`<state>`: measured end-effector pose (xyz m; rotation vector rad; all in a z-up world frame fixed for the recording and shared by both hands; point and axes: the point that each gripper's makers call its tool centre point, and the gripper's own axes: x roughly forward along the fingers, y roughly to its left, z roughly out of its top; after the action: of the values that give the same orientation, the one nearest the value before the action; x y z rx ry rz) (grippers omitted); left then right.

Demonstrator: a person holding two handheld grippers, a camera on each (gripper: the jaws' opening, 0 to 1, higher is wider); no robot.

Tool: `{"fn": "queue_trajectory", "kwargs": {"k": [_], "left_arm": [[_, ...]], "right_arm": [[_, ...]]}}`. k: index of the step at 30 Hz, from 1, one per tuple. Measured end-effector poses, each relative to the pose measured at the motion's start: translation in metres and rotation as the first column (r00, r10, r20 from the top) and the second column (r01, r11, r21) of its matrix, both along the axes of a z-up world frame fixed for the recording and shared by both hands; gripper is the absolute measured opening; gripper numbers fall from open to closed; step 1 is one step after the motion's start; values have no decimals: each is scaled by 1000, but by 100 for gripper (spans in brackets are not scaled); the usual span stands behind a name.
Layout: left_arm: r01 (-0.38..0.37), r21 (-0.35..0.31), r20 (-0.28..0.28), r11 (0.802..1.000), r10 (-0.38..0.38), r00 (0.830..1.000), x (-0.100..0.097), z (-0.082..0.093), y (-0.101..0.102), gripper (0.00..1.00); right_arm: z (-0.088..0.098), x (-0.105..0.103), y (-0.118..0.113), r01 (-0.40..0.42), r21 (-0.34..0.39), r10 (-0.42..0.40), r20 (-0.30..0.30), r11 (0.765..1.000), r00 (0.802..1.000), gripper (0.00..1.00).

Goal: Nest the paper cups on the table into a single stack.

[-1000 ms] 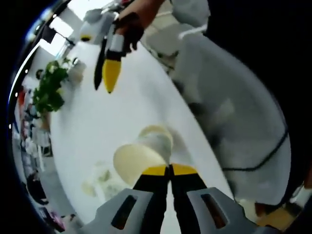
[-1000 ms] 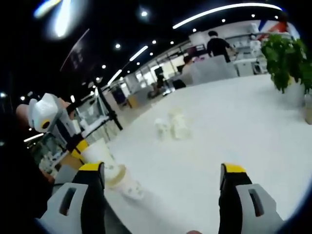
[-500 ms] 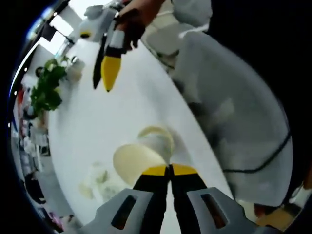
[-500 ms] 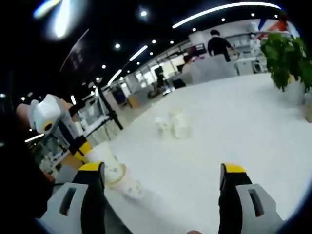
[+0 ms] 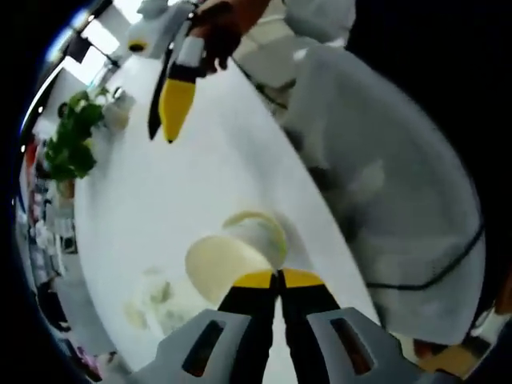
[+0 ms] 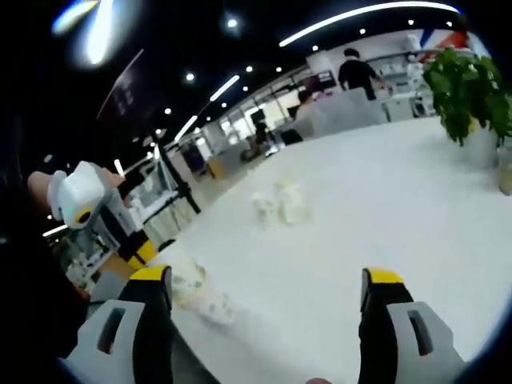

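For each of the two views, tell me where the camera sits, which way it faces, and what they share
Left gripper view: rides the left gripper, shut on a paper cup, facing along the white table; the right gripper and a hand show.
Right gripper view: rides the open right gripper, facing across the table.
Shared: table, potted plant, held cup.

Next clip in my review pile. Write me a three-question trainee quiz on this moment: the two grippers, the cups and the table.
1. True or false: the left gripper is shut on a paper cup.
2. How do the right gripper's jaws stand? A) spread wide, holding nothing B) closed on a cup C) clamped on the plant
3. What stands in a pot at the far side of the white table?

Key
1. True; its yellow tips pinch the cup's rim.
2. A
3. A green plant.
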<state>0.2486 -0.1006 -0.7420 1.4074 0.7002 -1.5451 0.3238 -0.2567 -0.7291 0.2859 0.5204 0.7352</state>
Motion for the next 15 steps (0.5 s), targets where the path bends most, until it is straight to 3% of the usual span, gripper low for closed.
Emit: {"fn": "queue_trajectory", "kwargs": {"k": [15], "left_arm": [[-8, 21, -2, 1000, 8, 1000, 2, -12, -1, 1]], "right_arm": [[0, 0, 3, -7, 7, 7, -4, 1000, 1000, 96]]}}
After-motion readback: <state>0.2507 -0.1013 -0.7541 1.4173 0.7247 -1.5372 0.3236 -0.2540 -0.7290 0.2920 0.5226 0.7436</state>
